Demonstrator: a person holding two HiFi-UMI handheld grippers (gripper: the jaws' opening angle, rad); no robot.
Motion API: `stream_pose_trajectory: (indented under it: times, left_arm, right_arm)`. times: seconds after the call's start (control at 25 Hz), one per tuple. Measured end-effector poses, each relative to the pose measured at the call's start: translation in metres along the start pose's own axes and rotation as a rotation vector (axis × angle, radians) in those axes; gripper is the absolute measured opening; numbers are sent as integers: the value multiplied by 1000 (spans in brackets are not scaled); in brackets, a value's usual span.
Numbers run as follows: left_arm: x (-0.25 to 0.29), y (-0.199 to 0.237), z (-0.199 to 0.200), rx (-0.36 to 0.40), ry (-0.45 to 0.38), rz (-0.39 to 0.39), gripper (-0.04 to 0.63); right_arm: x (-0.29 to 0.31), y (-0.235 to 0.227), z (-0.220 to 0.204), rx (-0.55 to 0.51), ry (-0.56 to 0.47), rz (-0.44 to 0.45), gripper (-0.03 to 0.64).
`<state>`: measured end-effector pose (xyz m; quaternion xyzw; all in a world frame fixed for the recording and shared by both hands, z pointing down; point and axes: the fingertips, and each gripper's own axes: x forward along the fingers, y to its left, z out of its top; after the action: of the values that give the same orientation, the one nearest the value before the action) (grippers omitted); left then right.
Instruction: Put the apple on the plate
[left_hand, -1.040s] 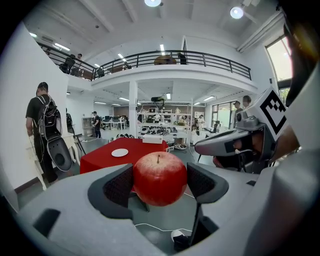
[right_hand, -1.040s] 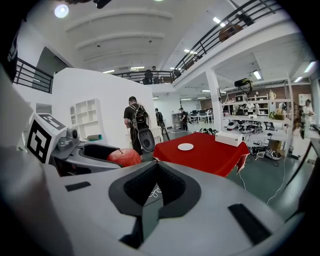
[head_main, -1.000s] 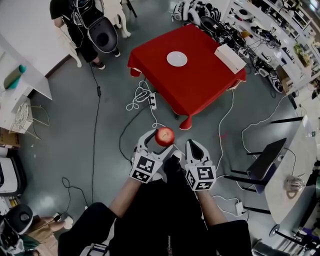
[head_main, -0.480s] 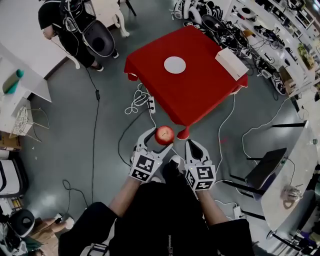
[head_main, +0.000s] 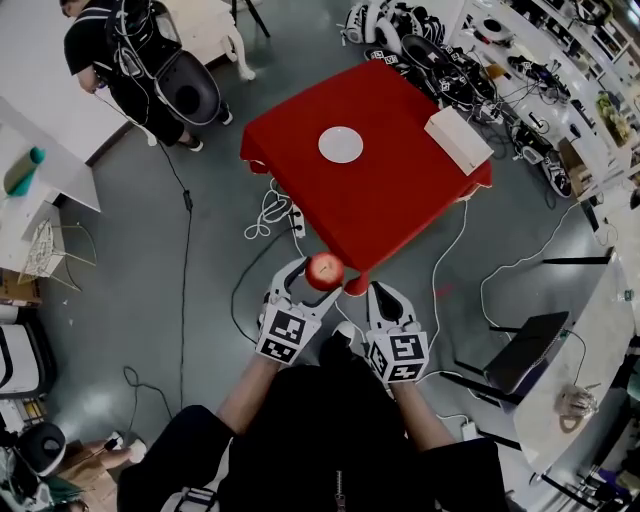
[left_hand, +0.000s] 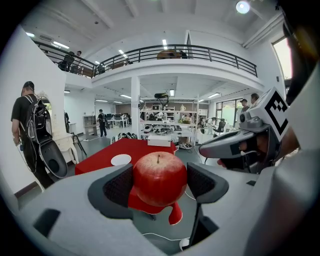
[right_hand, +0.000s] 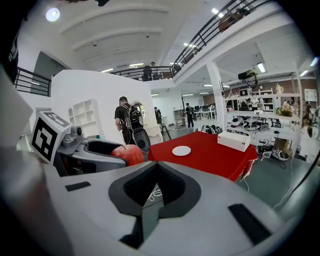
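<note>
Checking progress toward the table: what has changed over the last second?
The table and plate have drawn nearer in the head view as the apple is carried toward them. The left tongs stay shut on the apple; the right tongs stay shut, empty.

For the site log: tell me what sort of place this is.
Likely a tech lab or workshop in a big open hall: a railed balcony overhead, equipment heaped along the wall, loose cables across the grey floor.
</note>
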<state>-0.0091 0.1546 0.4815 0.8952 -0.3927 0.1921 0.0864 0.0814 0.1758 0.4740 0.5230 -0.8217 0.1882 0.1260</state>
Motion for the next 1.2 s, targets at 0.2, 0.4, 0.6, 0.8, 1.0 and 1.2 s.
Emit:
stream_pose_trajectory:
  times: [0.2, 0.4, 0.6, 0.8, 1.0, 1.2]
  left_arm:
    - [15, 1, 5, -10, 3, 6, 344]
    - [30, 0, 10, -8, 3, 20, 344]
    - [40, 2, 17, -13, 1, 44, 344]
    - [45, 3, 22, -17, 0, 60, 344]
    - [43, 6, 24, -9, 0, 86, 344]
    - [47, 13, 24, -15, -2, 100, 344]
  right_arm:
    - [7, -13, 2, 7, 3, 12, 11]
    - [12, -26, 4, 8, 3, 27, 11]
    - [16, -35, 8, 8, 0, 53, 11]
    - [18, -41, 10, 8, -4, 70, 11]
    - [17, -46, 10, 18, -8, 78, 11]
    - [22, -49, 10, 22, -5, 84, 11]
